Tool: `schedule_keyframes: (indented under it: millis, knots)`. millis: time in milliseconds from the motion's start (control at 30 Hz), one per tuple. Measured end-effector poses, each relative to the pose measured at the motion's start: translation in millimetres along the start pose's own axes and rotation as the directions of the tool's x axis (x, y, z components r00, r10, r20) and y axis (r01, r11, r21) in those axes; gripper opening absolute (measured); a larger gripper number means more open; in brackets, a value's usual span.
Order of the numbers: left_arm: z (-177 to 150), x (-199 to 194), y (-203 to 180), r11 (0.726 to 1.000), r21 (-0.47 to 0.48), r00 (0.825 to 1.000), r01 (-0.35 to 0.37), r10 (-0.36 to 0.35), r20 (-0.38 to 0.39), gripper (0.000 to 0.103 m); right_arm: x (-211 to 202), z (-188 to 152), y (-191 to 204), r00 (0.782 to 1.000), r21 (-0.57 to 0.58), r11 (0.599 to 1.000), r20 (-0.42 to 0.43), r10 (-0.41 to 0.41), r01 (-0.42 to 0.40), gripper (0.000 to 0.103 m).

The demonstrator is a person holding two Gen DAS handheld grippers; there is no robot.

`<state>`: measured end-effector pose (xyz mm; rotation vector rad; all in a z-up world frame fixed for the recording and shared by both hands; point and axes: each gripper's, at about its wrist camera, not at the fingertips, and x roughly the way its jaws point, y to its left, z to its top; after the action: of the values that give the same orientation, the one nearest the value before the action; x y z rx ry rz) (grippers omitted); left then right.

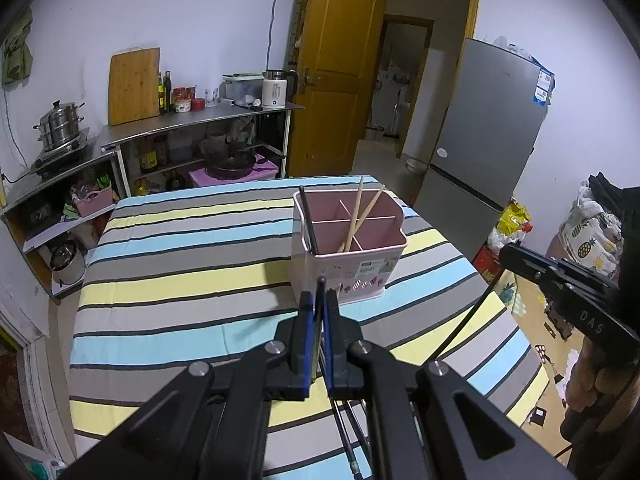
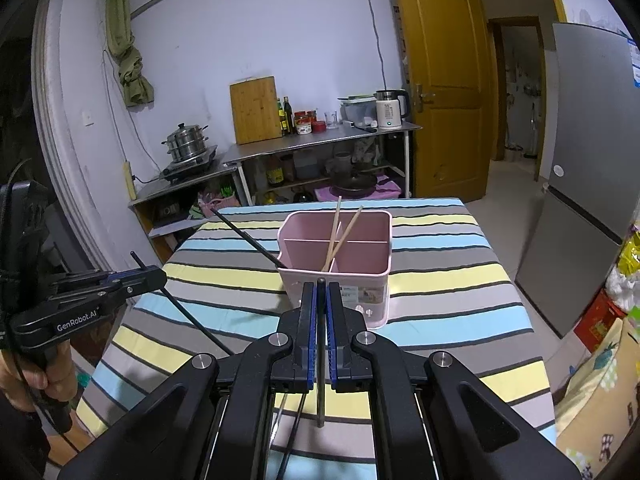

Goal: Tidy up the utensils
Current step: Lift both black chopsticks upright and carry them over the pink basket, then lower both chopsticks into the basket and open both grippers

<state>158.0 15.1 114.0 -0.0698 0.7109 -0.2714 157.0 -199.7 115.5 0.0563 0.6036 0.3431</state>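
A pink divided utensil holder (image 1: 352,256) (image 2: 340,280) stands on the striped tablecloth (image 1: 180,248). Two wooden chopsticks (image 1: 358,216) (image 2: 336,236) lean in a middle compartment. A black chopstick (image 1: 308,220) (image 2: 244,236) leans out of its left compartment. My left gripper (image 1: 319,300) (image 2: 156,274), just in front of the holder, is shut on another black chopstick (image 1: 320,312) (image 2: 192,320). My right gripper (image 2: 321,296) (image 1: 508,256), also close before the holder, is shut on a black chopstick (image 2: 321,400) (image 1: 468,320).
More black chopsticks (image 1: 348,440) (image 2: 288,432) lie on the cloth under the grippers. Steel shelves (image 1: 192,124) with pots and bottles stand behind the table. A grey fridge (image 1: 484,132) and an open door (image 1: 332,68) are at the right. A hand (image 2: 24,376) holds the left gripper.
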Motion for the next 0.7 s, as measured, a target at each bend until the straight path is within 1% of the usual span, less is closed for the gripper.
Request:
schedule_keyframes:
  millis: [133,367,500,700]
  knots:
    - [3.7,-3.5,1.9,1.000,-0.012,1.000,0.011,-0.011,-0.001,0.005,-2.8,3.1,-1.7,1.000,-0.001,1.000,0.010,-0.001,0.002,0.004]
    - [16.1,-10.0,-2.2,1.000,-0.001,1.000,0.022,-0.022,-0.003,0.005,-4.6,11.2,-4.2,1.000,-0.016,1.000,0.025,0.000,0.001,0.004]
    - [31.2,-16.3,-8.1,0.999,0.007,0.999,0.049,-0.049,0.012,0.005,-5.3,20.8,-3.6,0.999,-0.017,1.000,0.037,0.009,-0.008,0.004]
    - [62.0,-22.3,-15.2,0.996,0.005,0.995,0.087,-0.087,0.055,0.005,-10.8,47.2,3.2,0.997,-0.044,0.999,0.083,0.013,-0.009,0.004]
